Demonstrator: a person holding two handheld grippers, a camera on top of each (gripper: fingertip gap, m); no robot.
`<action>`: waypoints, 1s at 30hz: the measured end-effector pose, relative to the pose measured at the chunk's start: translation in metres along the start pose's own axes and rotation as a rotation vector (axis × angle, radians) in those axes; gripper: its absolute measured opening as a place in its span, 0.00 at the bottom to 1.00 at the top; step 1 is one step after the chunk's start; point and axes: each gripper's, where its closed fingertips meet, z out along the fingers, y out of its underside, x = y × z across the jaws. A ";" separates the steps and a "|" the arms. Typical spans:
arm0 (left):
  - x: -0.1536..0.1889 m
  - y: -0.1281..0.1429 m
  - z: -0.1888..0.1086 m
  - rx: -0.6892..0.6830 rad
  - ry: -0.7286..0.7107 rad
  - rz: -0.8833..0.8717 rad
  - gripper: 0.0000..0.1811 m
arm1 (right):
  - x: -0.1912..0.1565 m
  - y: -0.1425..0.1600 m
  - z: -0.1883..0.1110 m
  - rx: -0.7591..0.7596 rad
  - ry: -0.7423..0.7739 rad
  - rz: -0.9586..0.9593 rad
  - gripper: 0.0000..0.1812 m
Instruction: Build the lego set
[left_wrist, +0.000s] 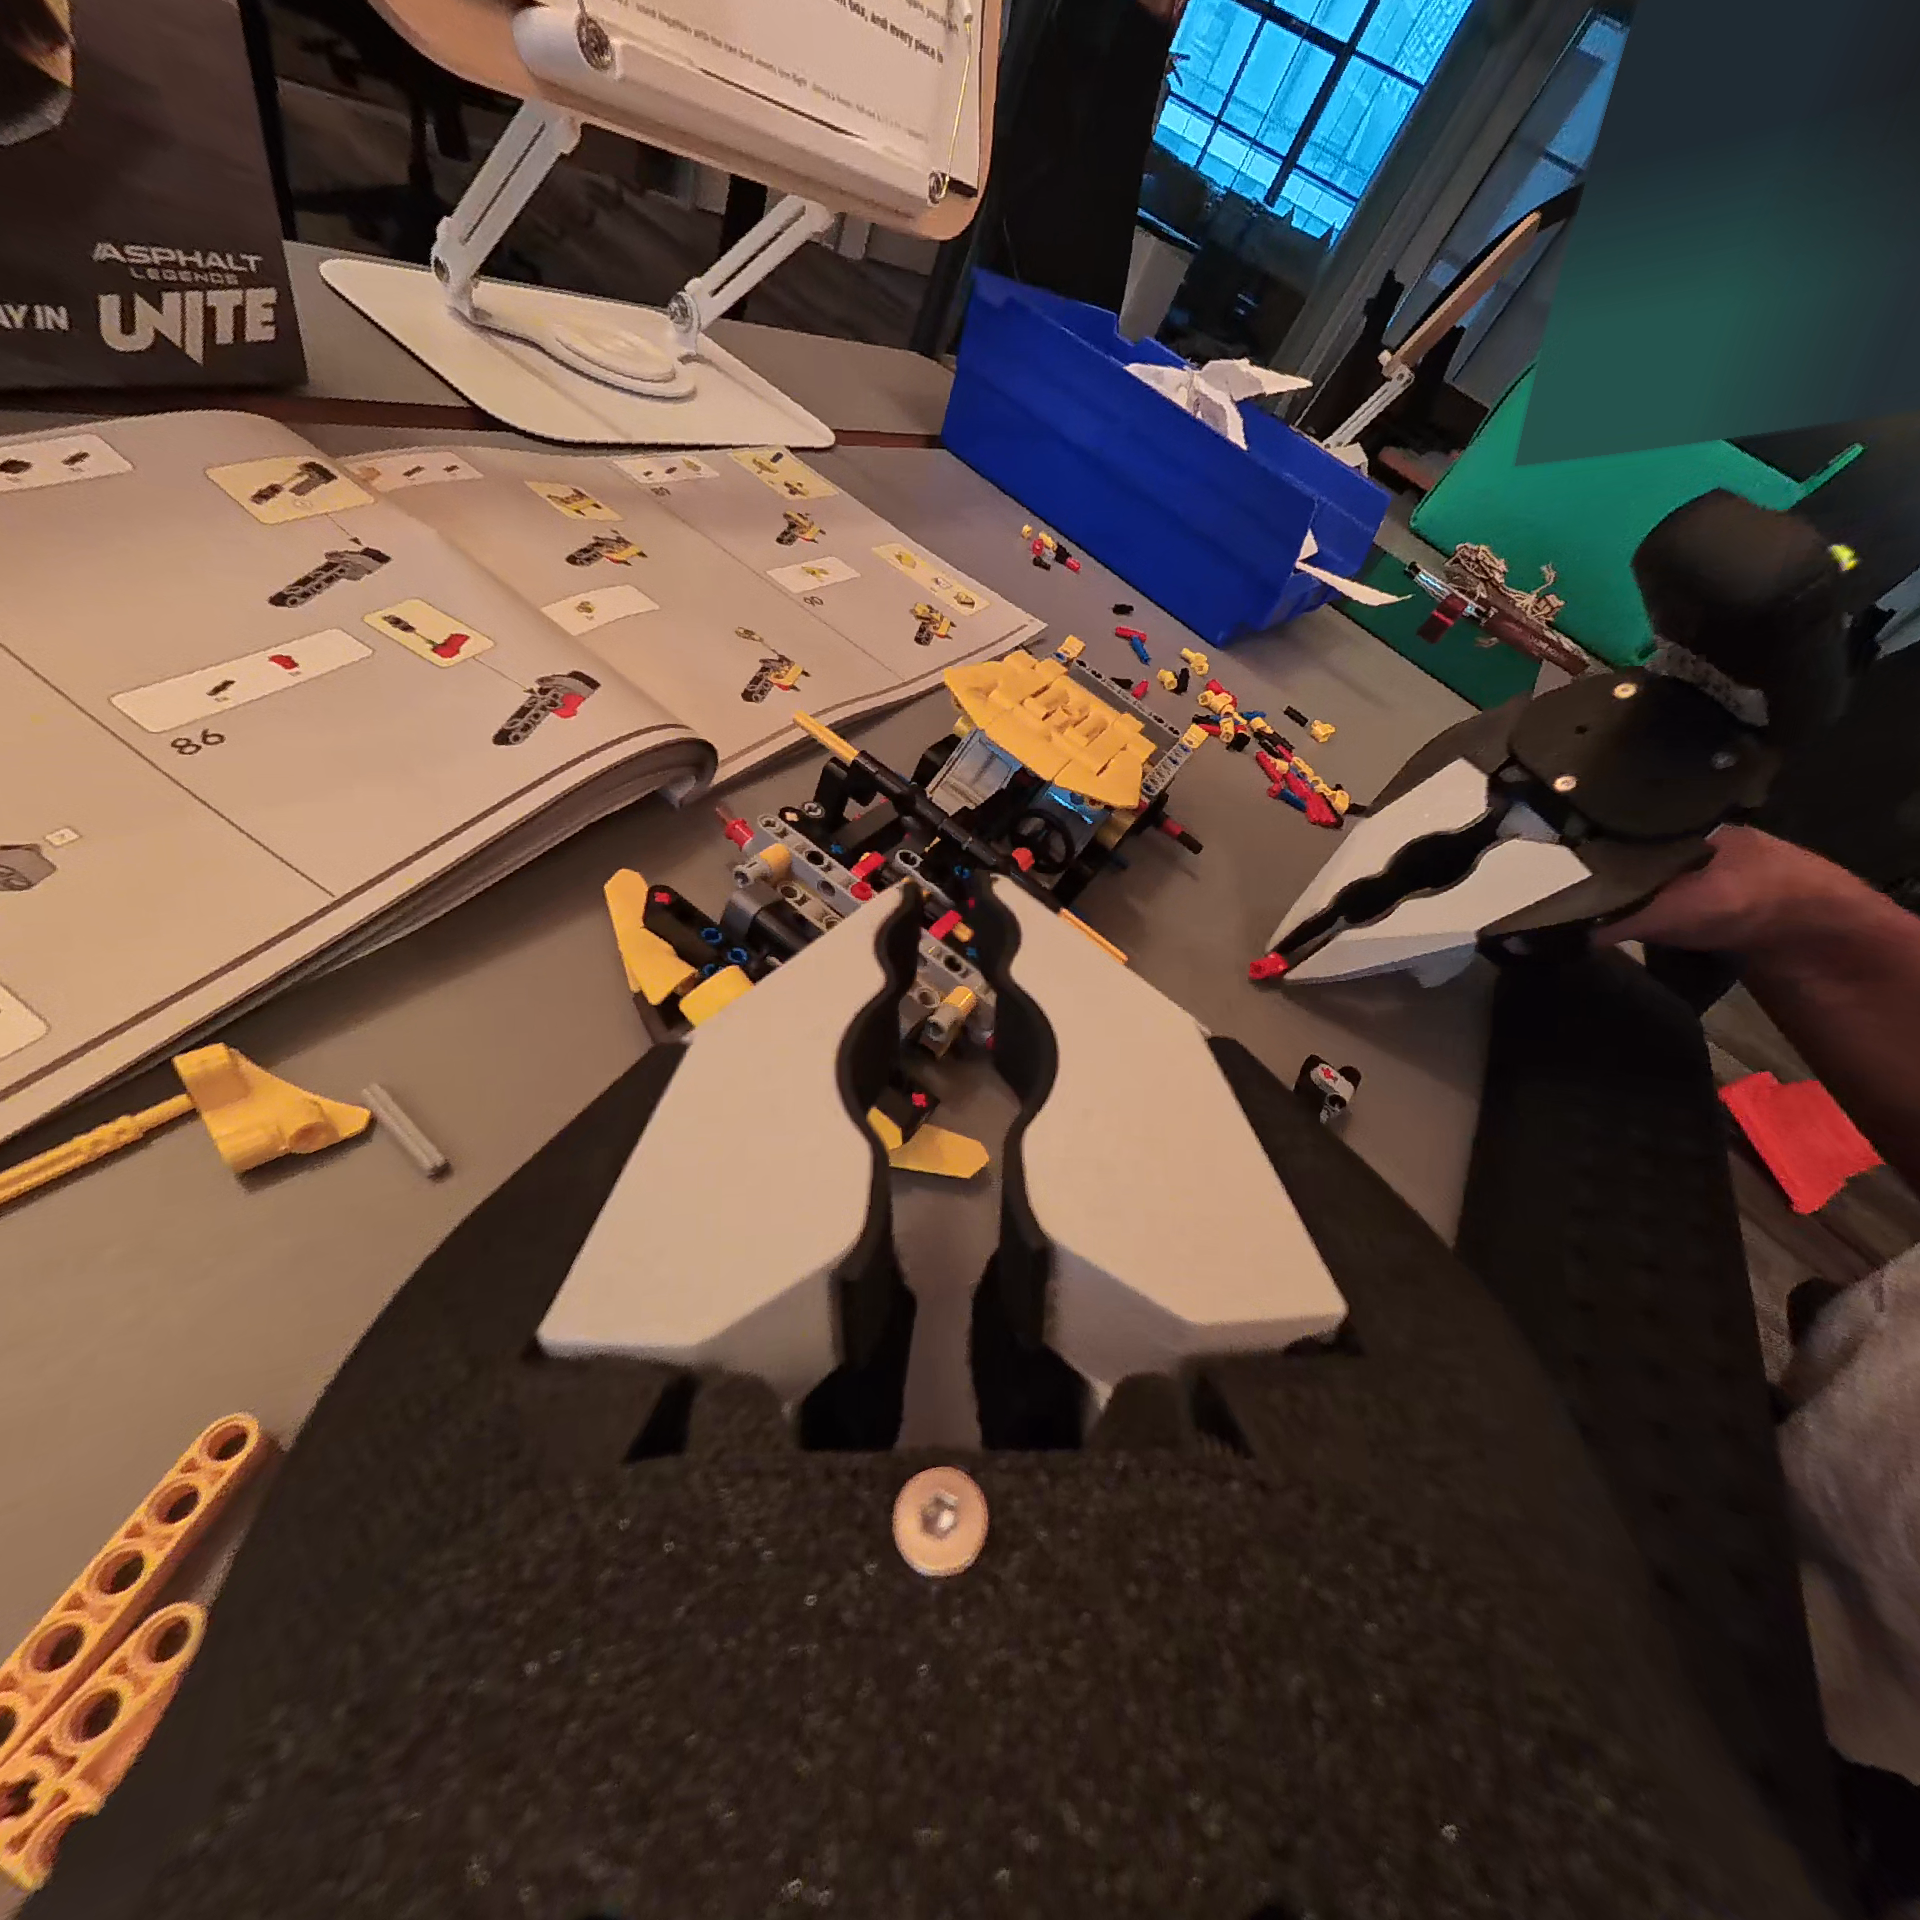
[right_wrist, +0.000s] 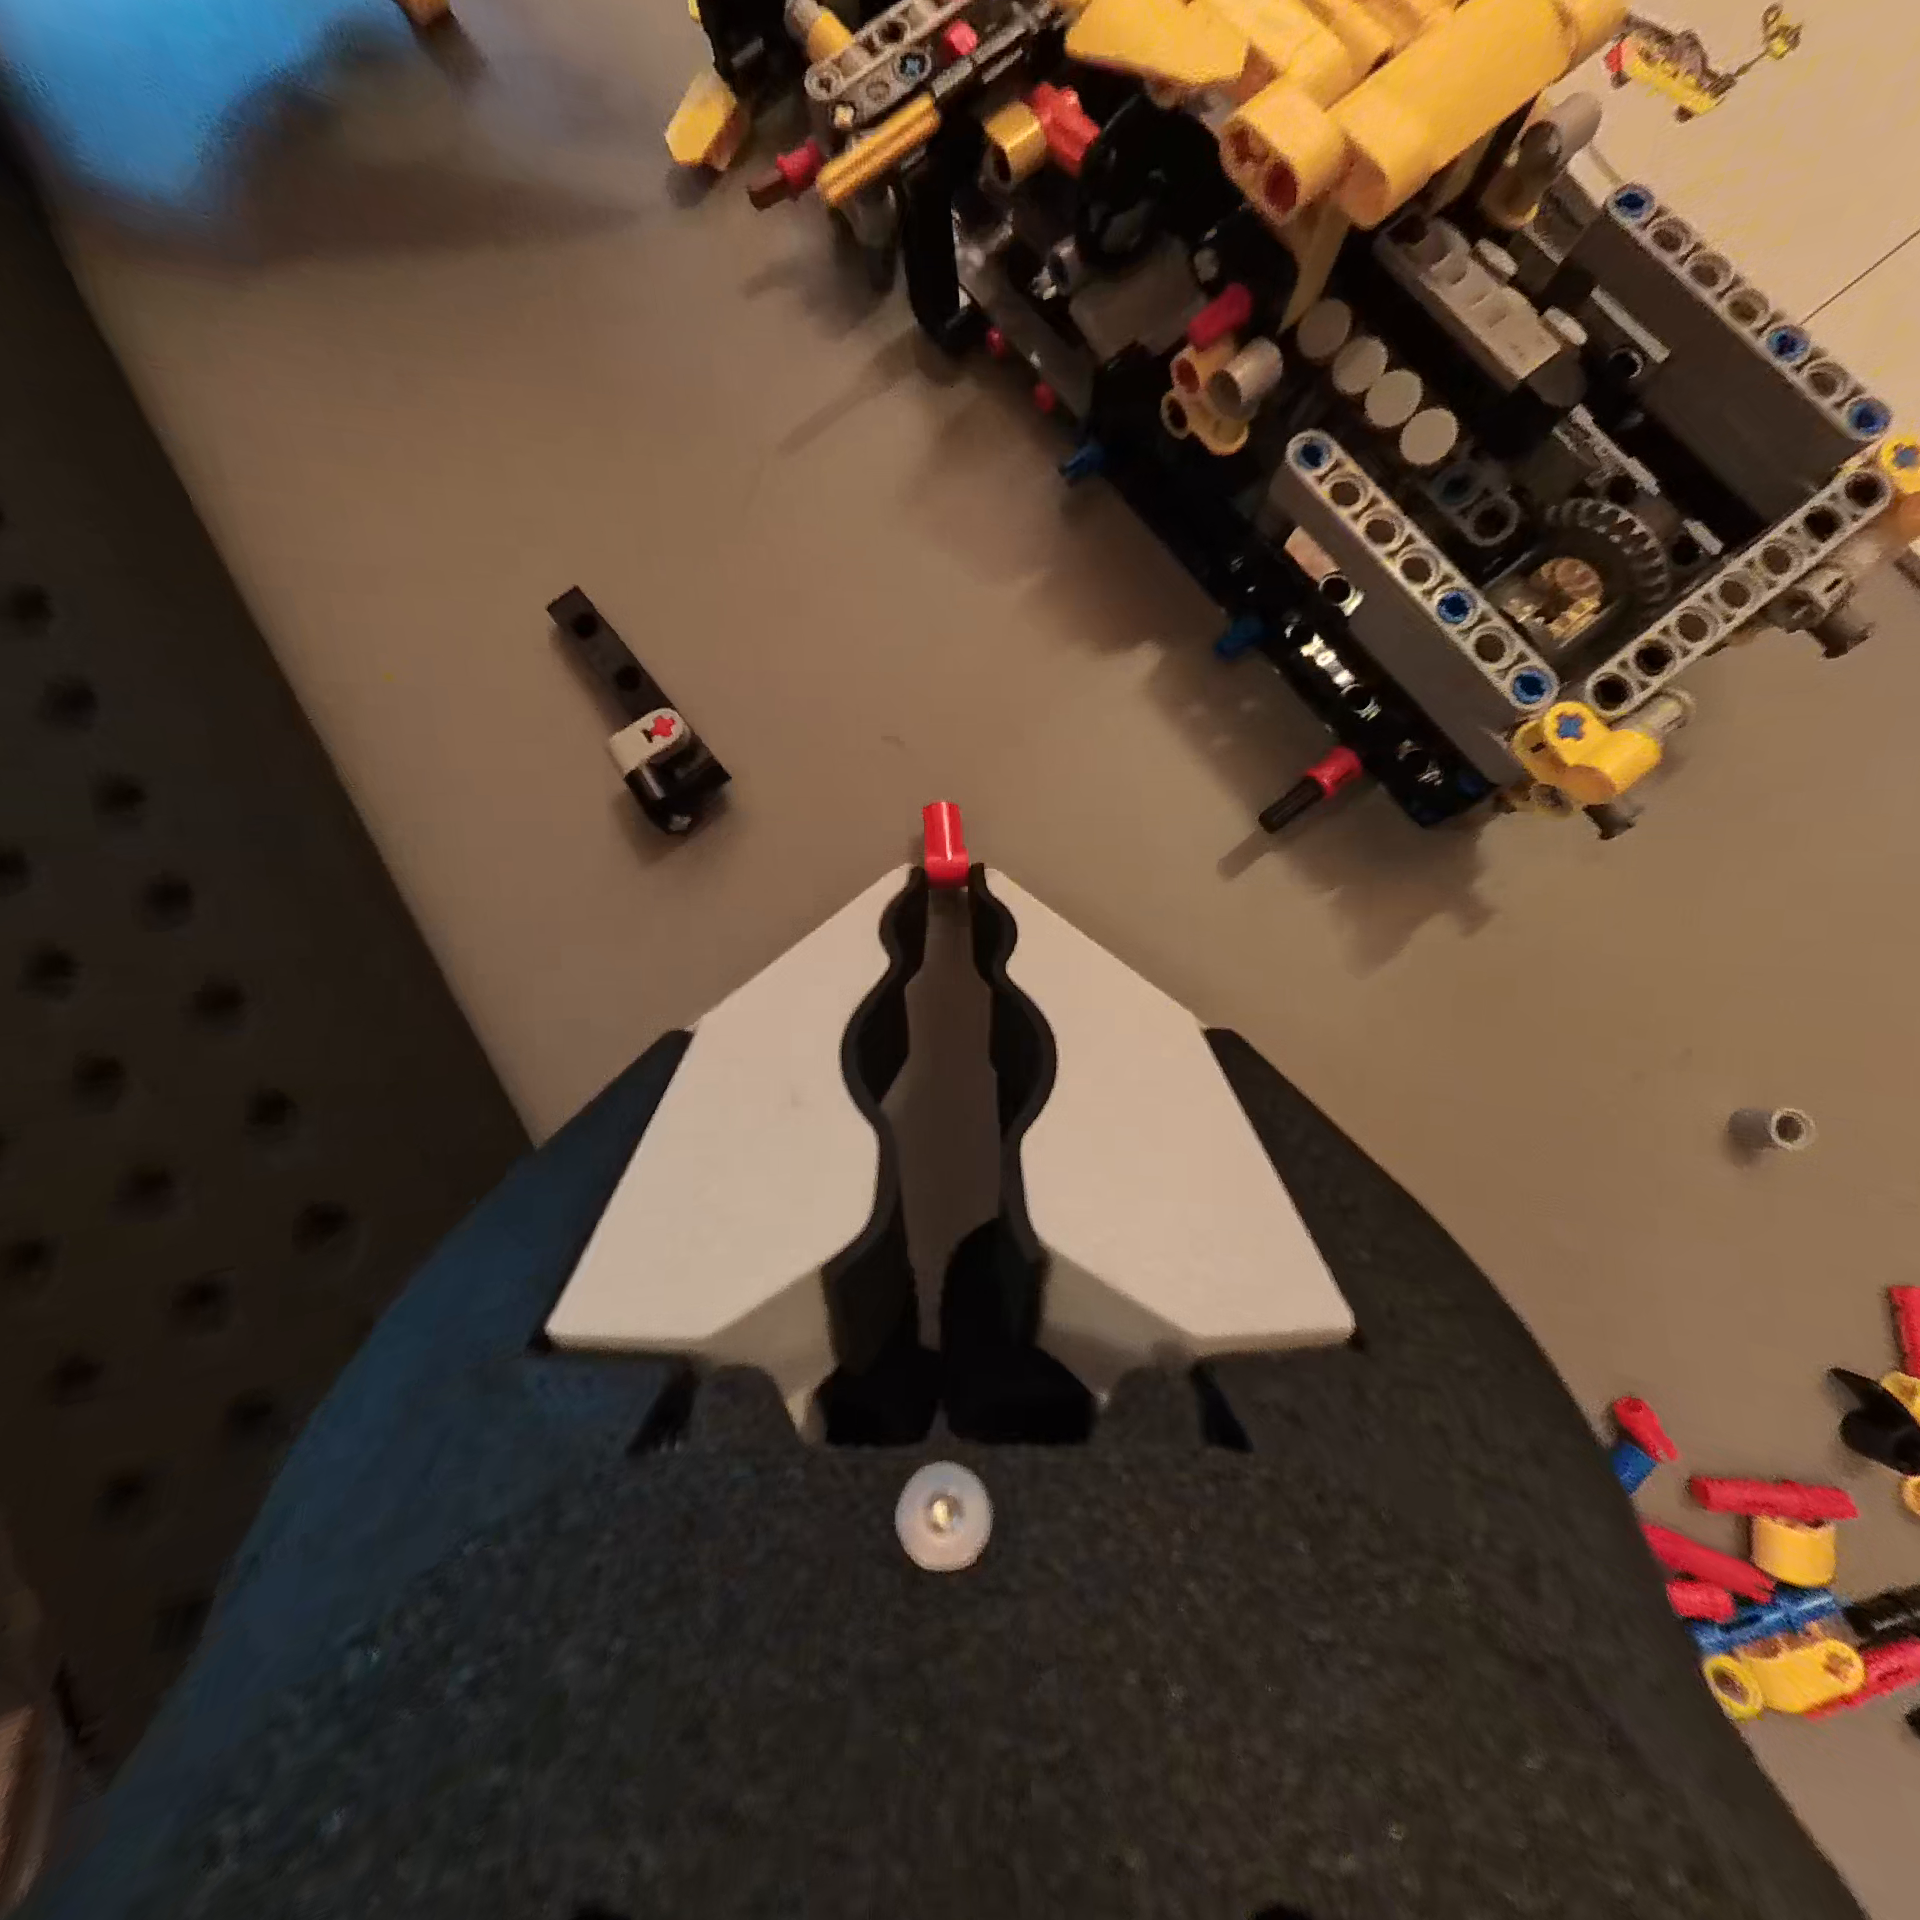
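Sitting on the grey table (right_wrist: 520, 416), the half-built yellow and black car (left_wrist: 935, 831) lies just past the left claw (left_wrist: 951, 899), whose fingers are nearly closed, holding nothing visible. The right claw (right_wrist: 943, 878) pinches a small red peg (right_wrist: 943, 836), with a black and white piece (right_wrist: 639, 717) nearby.

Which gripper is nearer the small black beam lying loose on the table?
Right. The right gripper, holding a red pin, is just beside the black beam; the left gripper is over the car model.
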 end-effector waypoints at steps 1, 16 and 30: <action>0.001 0.000 0.000 0.002 0.003 0.000 0.05 | 0.001 0.003 0.002 -0.008 0.006 -0.004 0.04; 0.001 0.006 0.005 -0.035 -0.018 0.058 0.05 | 0.124 0.030 -0.074 0.180 0.491 0.280 0.20; -0.001 0.010 0.008 -0.066 -0.044 0.113 0.05 | 0.199 0.021 -0.045 0.107 0.453 0.297 0.16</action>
